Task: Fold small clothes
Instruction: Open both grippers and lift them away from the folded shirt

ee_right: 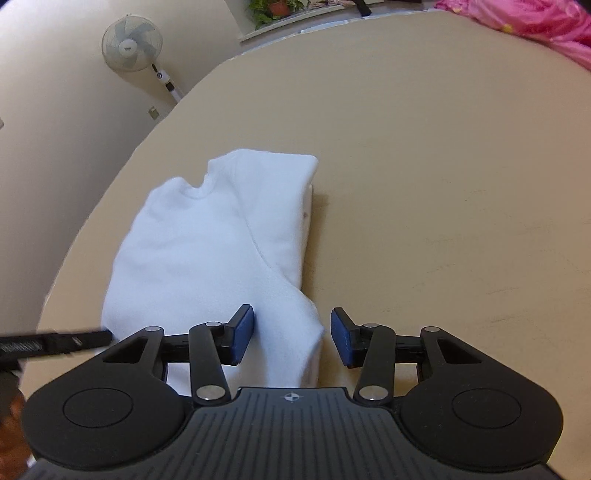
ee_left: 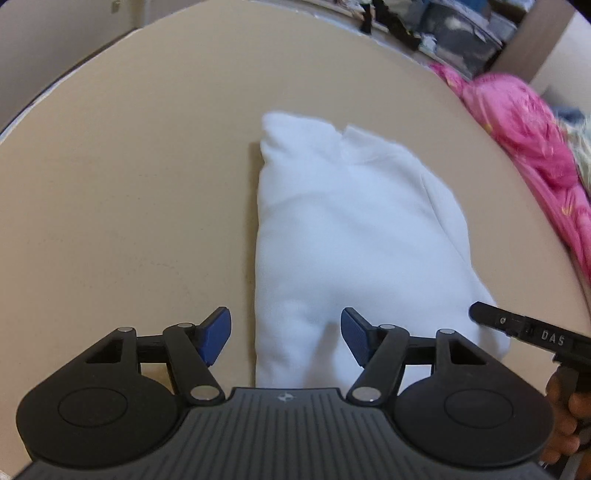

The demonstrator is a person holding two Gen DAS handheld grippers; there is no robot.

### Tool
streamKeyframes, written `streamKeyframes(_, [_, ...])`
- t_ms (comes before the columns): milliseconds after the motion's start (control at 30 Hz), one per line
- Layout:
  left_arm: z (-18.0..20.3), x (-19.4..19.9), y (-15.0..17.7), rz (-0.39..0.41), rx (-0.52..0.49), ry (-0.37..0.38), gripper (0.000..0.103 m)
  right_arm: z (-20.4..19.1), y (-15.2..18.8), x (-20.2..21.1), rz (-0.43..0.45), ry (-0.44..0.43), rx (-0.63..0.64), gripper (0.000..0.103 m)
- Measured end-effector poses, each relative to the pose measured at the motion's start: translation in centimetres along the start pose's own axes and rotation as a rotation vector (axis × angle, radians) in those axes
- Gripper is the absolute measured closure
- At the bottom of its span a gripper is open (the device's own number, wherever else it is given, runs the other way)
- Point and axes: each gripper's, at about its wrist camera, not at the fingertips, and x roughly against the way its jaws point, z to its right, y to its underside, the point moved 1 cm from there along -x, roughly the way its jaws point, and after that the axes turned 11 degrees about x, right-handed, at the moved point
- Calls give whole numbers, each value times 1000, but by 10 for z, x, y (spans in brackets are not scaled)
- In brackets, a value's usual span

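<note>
A white garment [ee_left: 343,236] lies on the tan table [ee_left: 129,184], folded lengthwise into a narrow stack with its collar at the far end. My left gripper [ee_left: 286,338] is open over its near left corner, jaws astride the left edge. My right gripper [ee_right: 292,338] is open over the garment's [ee_right: 214,240] near right corner, where the cloth bunches up between the jaws. Neither holds cloth. The right gripper's body shows in the left wrist view [ee_left: 532,332]; the left gripper's body shows in the right wrist view [ee_right: 55,341].
A pink patterned cloth [ee_left: 528,140] lies along the table's right side and shows in the right wrist view [ee_right: 532,26] too. Cluttered shelves [ee_left: 450,26] stand behind the table. A standing fan [ee_right: 133,46] and a potted plant [ee_right: 275,9] are beyond the table's [ee_right: 443,184] far-left edge.
</note>
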Motion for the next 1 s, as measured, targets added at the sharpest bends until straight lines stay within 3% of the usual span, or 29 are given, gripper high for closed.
streamKeyframes(67, [-3,-16,13,-75,-38,-90,22,1,18,1,-42,27,-25,53])
streamKeyframes(100, [0,-12,16,-59,-55,-110,21,3,25,6,-55,38,-52,53])
streamKeyframes(200, [23,22,29,74,-186,-186,22,4,32,19,-78,100,-73,53])
streamKeyframes(300, [40,66,53,187,-272,-204,16,-4,42,58,-13,180,17,53])
streamKeyframes(433, [61,116,80,281,-254,-191,0,-16,65,115,131,206,88,52])
streamKeyframes(567, [73,157,123,335,-208,-152,1,-38,91,163,252,192,142,43])
streamKeyframes(667, [78,167,149,349,-188,-132,1,-51,111,195,321,186,167,33])
streamKeyframes(800, [89,162,171,379,-187,-180,1,-67,126,208,344,211,212,31])
streamKeyframes(1000, [100,154,174,421,-173,-200,1,-73,129,208,337,219,229,31])
